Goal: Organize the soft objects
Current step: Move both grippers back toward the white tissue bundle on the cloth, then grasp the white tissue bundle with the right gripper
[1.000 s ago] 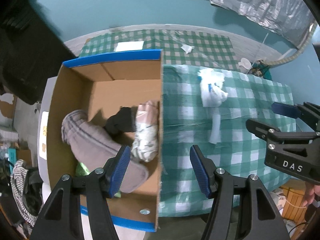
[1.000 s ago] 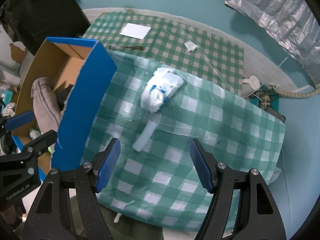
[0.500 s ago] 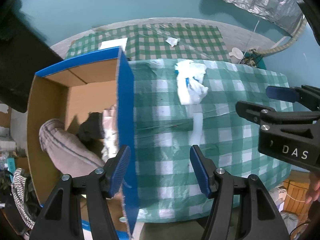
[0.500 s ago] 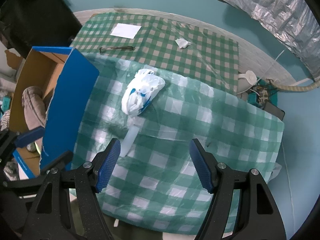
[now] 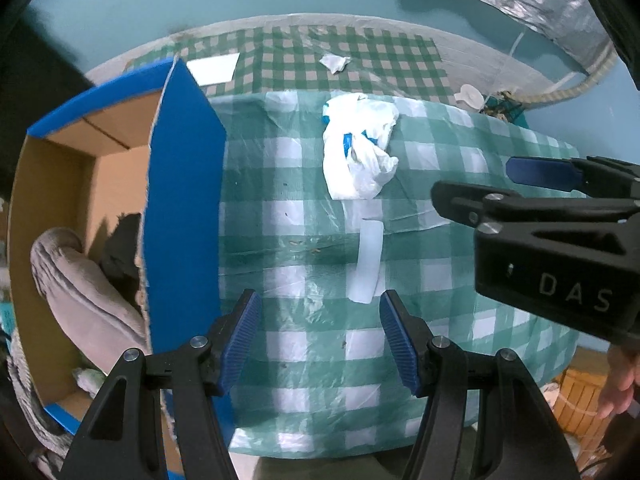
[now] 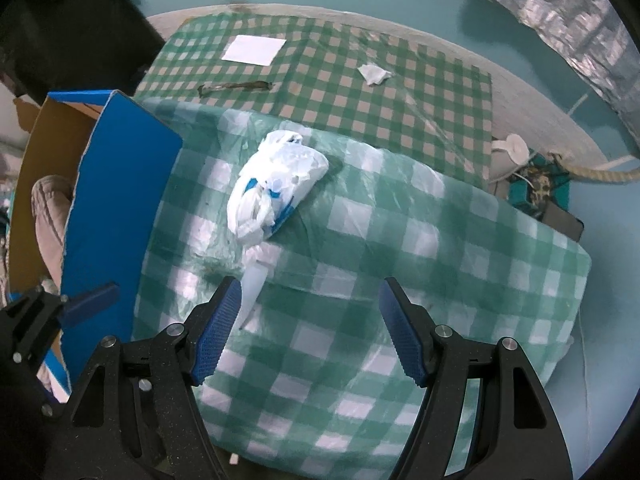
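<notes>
A crumpled white plastic bag with blue print (image 5: 358, 152) (image 6: 276, 186) lies on the green-checked tablecloth (image 5: 304, 344) (image 6: 420, 248), a long white strip (image 5: 367, 266) trailing from it toward me. My left gripper (image 5: 320, 338) hangs open above the cloth, just short of the strip's end, with nothing between its blue pads. My right gripper (image 6: 310, 330) is also open and empty, over the cloth to the right of the strip; it shows at the right of the left wrist view (image 5: 476, 188). A blue-edged cardboard box (image 5: 182, 184) (image 6: 116, 196) at the left holds a grey garment (image 5: 80, 300) and dark cloth.
Behind the table a second checked cloth (image 6: 340, 76) lies on the floor with a white sheet (image 6: 254, 50), a crumpled tissue (image 6: 374, 74) and a dark strip (image 6: 236, 87). Silver sheeting (image 6: 560, 16) hangs at the upper right. A wicker basket (image 5: 580, 396) stands at the lower right.
Both grippers have sunk toward the table and shifted right, away from the box. The left one was over the box rim and now hangs over the cloth. Both stayed open.
</notes>
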Demonstrator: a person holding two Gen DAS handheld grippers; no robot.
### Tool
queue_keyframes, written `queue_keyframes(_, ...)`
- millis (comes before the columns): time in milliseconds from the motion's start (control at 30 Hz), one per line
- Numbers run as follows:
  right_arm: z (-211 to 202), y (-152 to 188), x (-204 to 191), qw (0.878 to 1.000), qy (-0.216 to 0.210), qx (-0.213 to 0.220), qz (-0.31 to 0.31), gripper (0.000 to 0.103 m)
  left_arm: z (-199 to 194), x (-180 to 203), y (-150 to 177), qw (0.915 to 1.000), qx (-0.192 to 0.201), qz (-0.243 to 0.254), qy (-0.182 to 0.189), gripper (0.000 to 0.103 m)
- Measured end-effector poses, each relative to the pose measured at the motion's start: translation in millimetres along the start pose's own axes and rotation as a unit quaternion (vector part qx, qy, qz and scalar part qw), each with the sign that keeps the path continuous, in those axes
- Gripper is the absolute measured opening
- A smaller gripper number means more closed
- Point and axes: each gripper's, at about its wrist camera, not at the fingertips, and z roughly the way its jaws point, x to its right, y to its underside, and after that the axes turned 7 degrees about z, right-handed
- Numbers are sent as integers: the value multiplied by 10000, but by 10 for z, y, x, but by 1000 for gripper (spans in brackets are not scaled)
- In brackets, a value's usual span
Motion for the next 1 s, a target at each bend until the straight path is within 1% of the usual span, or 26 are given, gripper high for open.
queue_keyframes(100, 89, -66, -31, 9999, -74, -5, -120, 71, 73, -35, -3, 9998, -48, -196, 61, 64)
queue_keyframes(200, 175, -131, -83, 9995, -182, -13, -244, 71, 139, -80, 1, 9993, -69, -369, -6, 67)
queue_keyframes(300, 260, -190, -138, 9989, -329, -59, -327, 71, 213, -135, 26, 9985, -119, -532, -58, 67)
queue_keyframes(400, 345, -249, -186, 9987, -337, -123, -373, 71, 244, -109, 49, 9986, -96, -511, -76, 67)
queue_keyframes(500, 413, -299, -240, 9983, -366, -169, -418, 71, 291, -89, 62, 9986, -155, -487, -125, 68)
queue_keyframes(567, 457, -330, -275, 9980, -359, -186, -487, 71, 325, -111, 80, 9981, -174, -567, -140, 68)
queue_keyframes(667, 519, -365, -300, 9975, -409, -230, -525, 59, 366, -137, 83, 9976, -256, -643, -67, 68)
queue_keyframes(700, 532, -371, -302, 9973, -430, -244, -541, 52, 365, -139, 85, 9975, -260, -650, -66, 68)
queue_keyframes(767, 561, -372, -294, 9970, -449, -277, -558, 43, 363, -130, 91, 9977, -270, -616, -69, 68)
queue_keyframes(800, 575, -368, -290, 9970, -459, -290, -559, 30, 364, -124, 97, 9977, -273, -609, -70, 68)
queue_keyframes(833, 589, -362, -277, 9968, -491, -311, -542, 19, 371, -120, 96, 9978, -287, -597, -77, 68)
queue_keyframes(900, 591, -352, -252, 9967, -544, -315, -506, 19, 388, -117, 101, 9977, -327, -582, -102, 68)
queue_keyframes(933, 577, -344, -238, 9968, -537, -300, -517, 17, 396, -122, 106, 9975, -348, -601, -98, 68)
queue_keyframes(1000, 547, -324, -220, 9972, -472, -252, -526, 15, 405, -145, 123, 9973, -364, -628, -72, 68)
